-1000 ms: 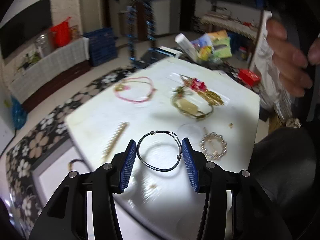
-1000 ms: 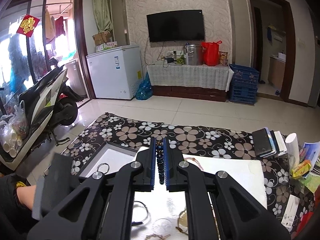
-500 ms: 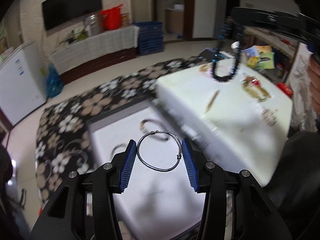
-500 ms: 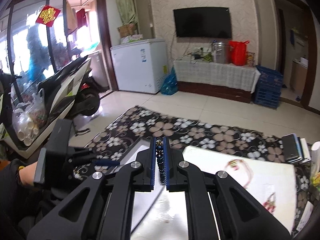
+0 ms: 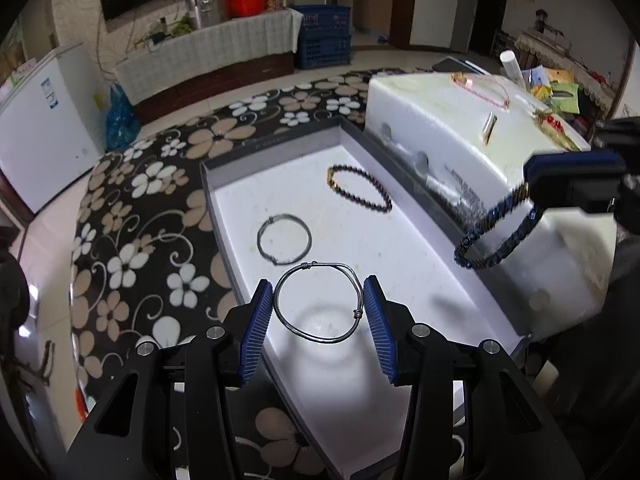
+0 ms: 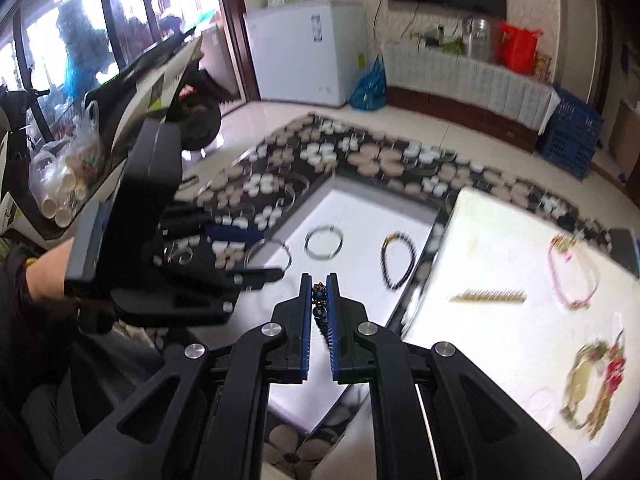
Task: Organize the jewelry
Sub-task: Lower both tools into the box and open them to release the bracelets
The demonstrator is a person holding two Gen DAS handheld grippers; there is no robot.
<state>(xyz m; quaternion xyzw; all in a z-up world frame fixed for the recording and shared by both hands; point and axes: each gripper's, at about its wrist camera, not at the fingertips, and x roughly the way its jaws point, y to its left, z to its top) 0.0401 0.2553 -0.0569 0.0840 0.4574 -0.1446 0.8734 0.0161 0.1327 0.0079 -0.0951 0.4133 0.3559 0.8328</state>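
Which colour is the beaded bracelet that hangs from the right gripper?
Dark blue, faceted beaded bracelet in the right gripper; the left wrist view shows it best.

left gripper (image 5: 320,312): black linkage arms, ribbed blue pads, silver screws | right gripper (image 6: 319,312): identical build | sleeve (image 6: 16,280): dark

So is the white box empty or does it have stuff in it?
Not empty. The white box already holds two bracelets: a thin wire bangle and a dark beaded bracelet lying on its floor.
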